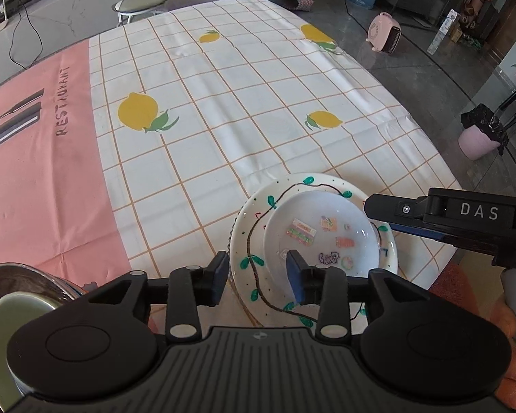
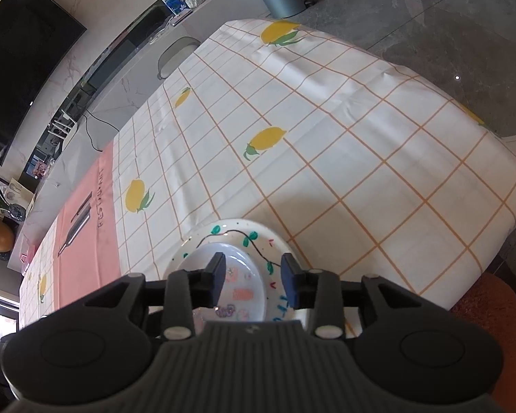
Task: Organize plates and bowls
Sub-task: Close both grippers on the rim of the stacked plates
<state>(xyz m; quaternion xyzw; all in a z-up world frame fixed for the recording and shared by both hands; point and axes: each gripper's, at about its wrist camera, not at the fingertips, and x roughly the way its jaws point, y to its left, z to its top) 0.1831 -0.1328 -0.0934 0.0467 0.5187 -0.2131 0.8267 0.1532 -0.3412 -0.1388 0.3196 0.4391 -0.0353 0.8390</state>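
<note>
Both grippers' jaws half open, holding nothing: left gripper (image 1: 258, 277), right gripper (image 2: 253, 284). Lift straight up, clear of small plate (image 1: 321, 235) nested on vine plate (image 1: 249, 237).

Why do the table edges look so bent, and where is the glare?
Left wrist view: the fisheye lens bows the tablecloth grid outward; sunlight sheens its middle folds and the small sticker plate. Right wrist view: same curving, bright wash across the cloth's right half, dark corners.

Left gripper (image 1: 258, 277) parted, right gripper (image 2: 252, 279) parted, both seemingly empty
</note>
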